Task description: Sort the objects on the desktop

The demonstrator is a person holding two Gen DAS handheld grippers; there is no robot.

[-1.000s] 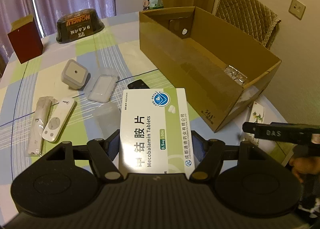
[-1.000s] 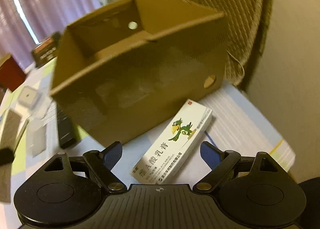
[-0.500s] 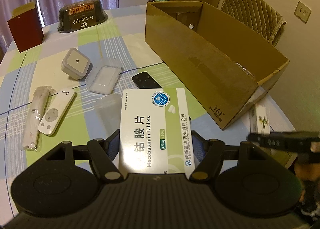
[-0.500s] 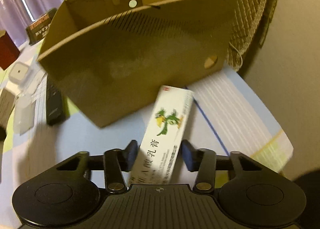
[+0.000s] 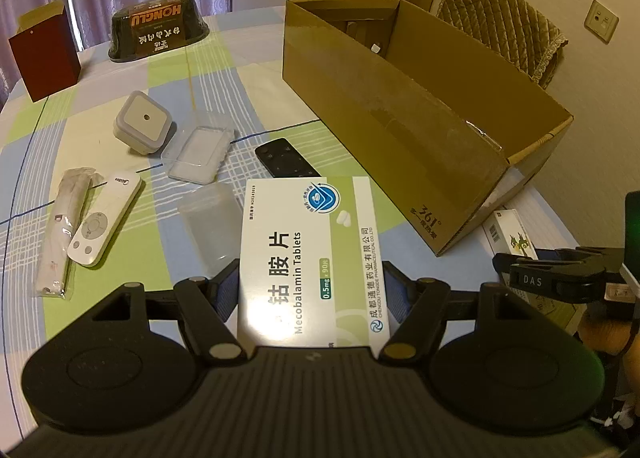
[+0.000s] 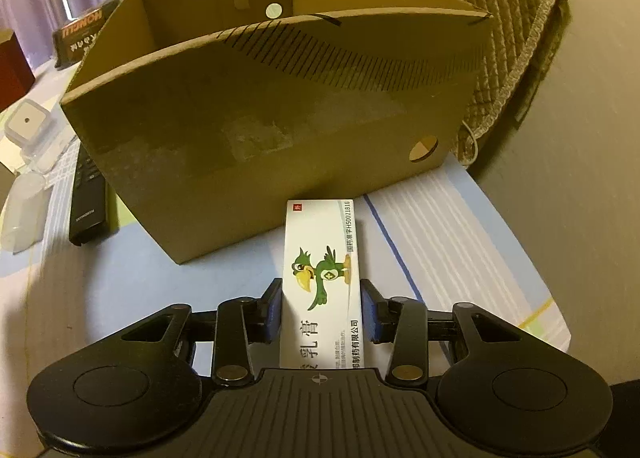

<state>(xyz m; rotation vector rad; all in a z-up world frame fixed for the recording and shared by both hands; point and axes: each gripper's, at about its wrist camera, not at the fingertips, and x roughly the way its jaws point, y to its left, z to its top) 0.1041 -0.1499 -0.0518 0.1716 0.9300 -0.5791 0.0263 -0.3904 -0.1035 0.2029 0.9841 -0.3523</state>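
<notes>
My left claw [image 5: 312,290] pinches the tablet box [image 5: 310,254] flat at the lower centre, label up, ready to lift over the cardboard box [image 5: 400,138] at upper right. My right claw [image 6: 320,310] clamps the parrot box [image 6: 320,278] lengthwise, its far end just before the cardboard wall.
</notes>
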